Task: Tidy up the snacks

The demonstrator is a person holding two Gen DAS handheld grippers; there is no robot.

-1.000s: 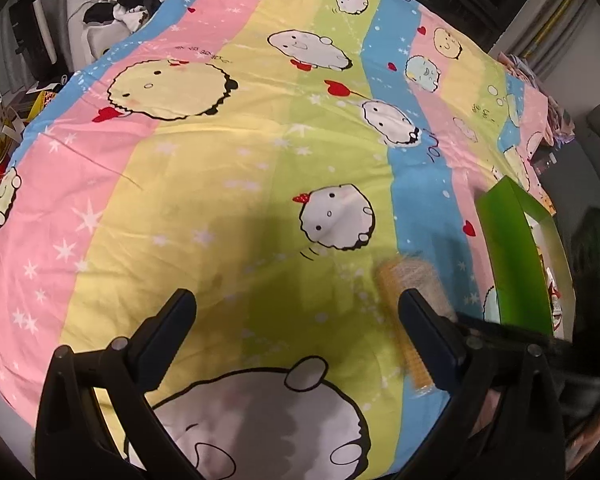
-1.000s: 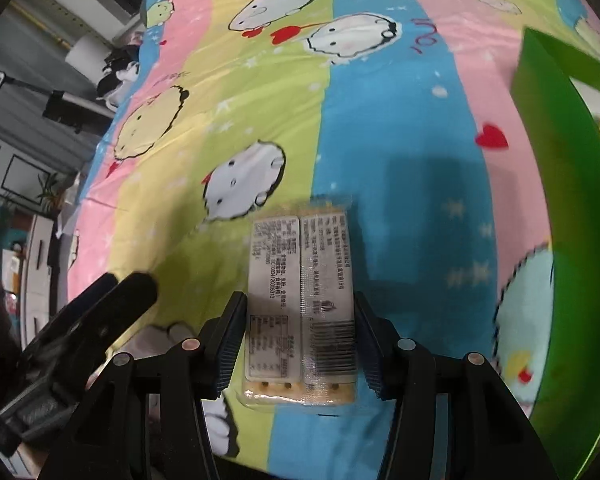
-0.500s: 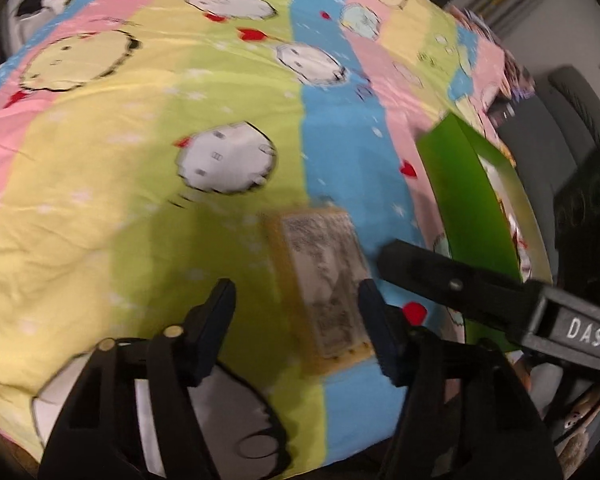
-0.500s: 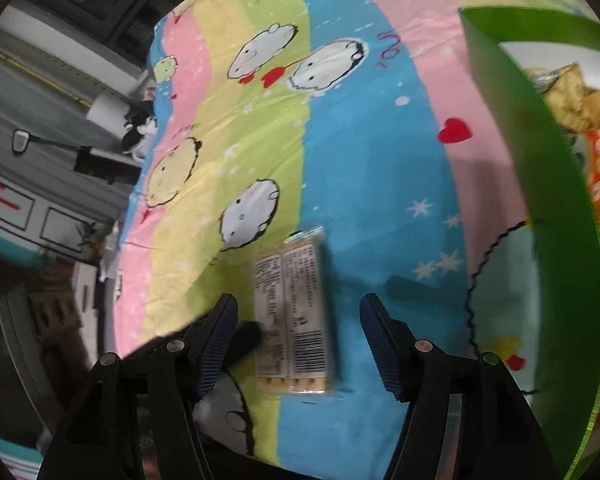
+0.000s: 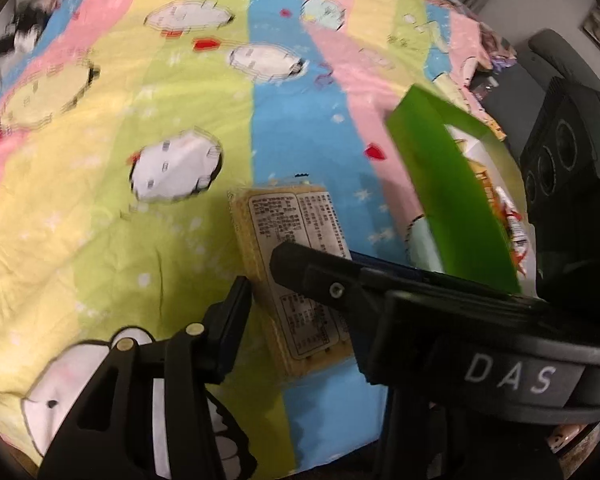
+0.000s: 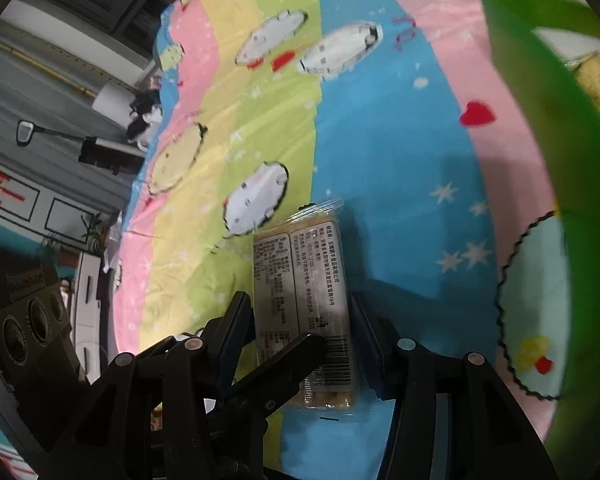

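While the clear-wrapped cracker packet point(image 6: 304, 312) lies label-up on the striped cartoon bedsheet point(image 6: 228, 128), across the line between a green stripe and a blue one, both pairs of tongs crowd in on it. The right tongs point(image 6: 300, 332) straddle its near half, one finger along each long edge, and their jaws are closing with the packet between them; the pads look pressed to its sides. In the left wrist view the left tongs point(image 5: 296, 300) are closing too, with the packet point(image 5: 296, 264) between them: the one finger that shows point(image 5: 230, 328) stands just beside the packet's left edge with a sliver of sheet between, and the other is hidden behind the black body of the right tongs, which crosses over the packet. Near the packet, to its right, stands a green box point(image 5: 452, 200) with more wrapped snacks point(image 5: 508, 216) inside it.
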